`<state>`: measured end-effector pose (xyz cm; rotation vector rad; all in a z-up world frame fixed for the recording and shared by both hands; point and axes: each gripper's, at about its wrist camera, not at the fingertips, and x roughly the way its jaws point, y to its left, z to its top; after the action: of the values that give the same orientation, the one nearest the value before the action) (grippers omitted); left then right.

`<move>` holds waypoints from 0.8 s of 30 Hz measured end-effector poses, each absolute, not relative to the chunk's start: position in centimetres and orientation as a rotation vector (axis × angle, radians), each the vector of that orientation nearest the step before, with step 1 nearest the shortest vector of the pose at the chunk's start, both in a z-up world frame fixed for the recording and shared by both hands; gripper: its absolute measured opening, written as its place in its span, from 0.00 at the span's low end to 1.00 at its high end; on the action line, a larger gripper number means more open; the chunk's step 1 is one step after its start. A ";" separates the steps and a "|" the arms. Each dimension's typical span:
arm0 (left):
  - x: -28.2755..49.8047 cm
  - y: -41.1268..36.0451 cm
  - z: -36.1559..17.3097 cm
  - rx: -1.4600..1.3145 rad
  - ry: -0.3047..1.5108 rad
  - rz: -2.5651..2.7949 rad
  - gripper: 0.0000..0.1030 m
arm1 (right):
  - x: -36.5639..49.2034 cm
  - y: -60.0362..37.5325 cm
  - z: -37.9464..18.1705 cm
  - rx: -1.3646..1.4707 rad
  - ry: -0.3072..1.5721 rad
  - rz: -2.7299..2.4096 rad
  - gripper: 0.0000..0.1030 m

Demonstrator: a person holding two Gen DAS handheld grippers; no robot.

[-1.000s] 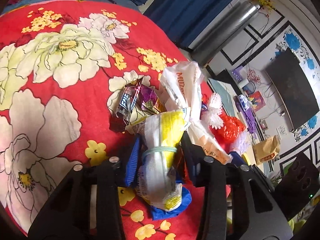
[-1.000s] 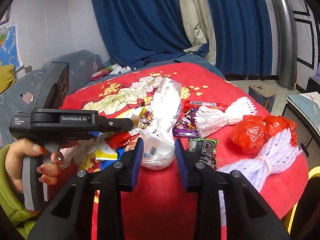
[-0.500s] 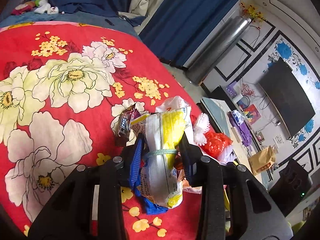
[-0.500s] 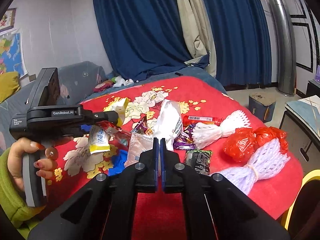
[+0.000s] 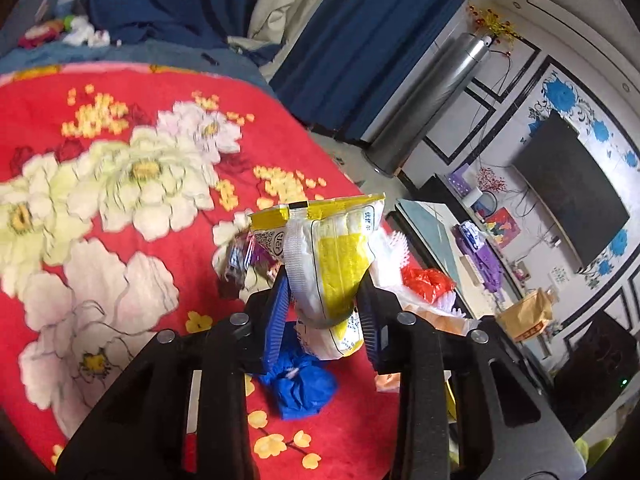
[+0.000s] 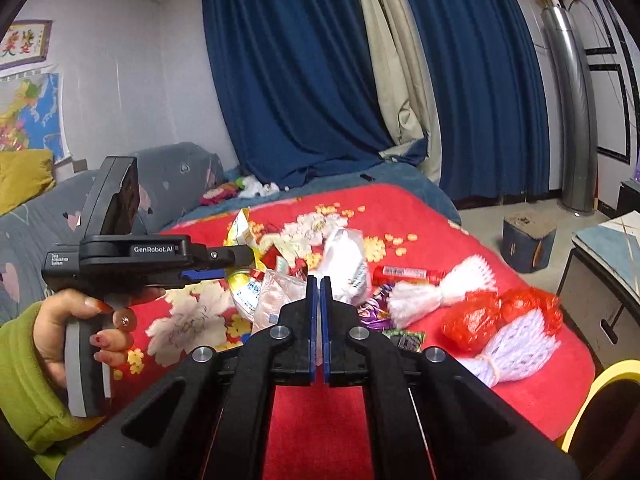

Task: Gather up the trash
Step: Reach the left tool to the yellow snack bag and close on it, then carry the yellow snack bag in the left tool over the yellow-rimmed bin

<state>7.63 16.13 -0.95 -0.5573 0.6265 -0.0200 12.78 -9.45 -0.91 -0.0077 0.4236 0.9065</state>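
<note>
Left gripper (image 5: 324, 300), jaws closing on the yellow-white wrapper (image 5: 332, 264), has lifted it above the red blanket (image 5: 120, 280); right gripper (image 6: 319, 300) now clenched empty

my left tool (image 5: 322, 306) angled downward, jaws closing in with something pinched between them, my left hand (image 6: 76, 332) wrapped round its grip, green sleeve (image 6: 24, 376), right tool (image 6: 318, 300) fully clamped together

The small wrappers (image 5: 240, 258) at the left wrist view's centre are blurred, half hidden behind the yellow-white packet (image 5: 332, 264). The yellow chair (image 6: 600, 392) is cut by the right wrist view's lower right edge.
</note>
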 end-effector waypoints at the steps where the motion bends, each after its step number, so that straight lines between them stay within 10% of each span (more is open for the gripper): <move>1: 7.4 16.0 -0.5 -0.539 0.619 -0.014 0.24 | 12.7 -9.7 -0.6 -0.006 0.409 0.907 0.02; 24: 7.3 12.4 2.6 -0.484 0.561 -0.140 0.30 | 12.9 -14.4 2.9 0.059 0.315 0.840 0.02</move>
<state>7.28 12.41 2.65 -0.4837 0.5613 -0.1402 12.87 -14.42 2.88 0.0595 0.3148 0.8400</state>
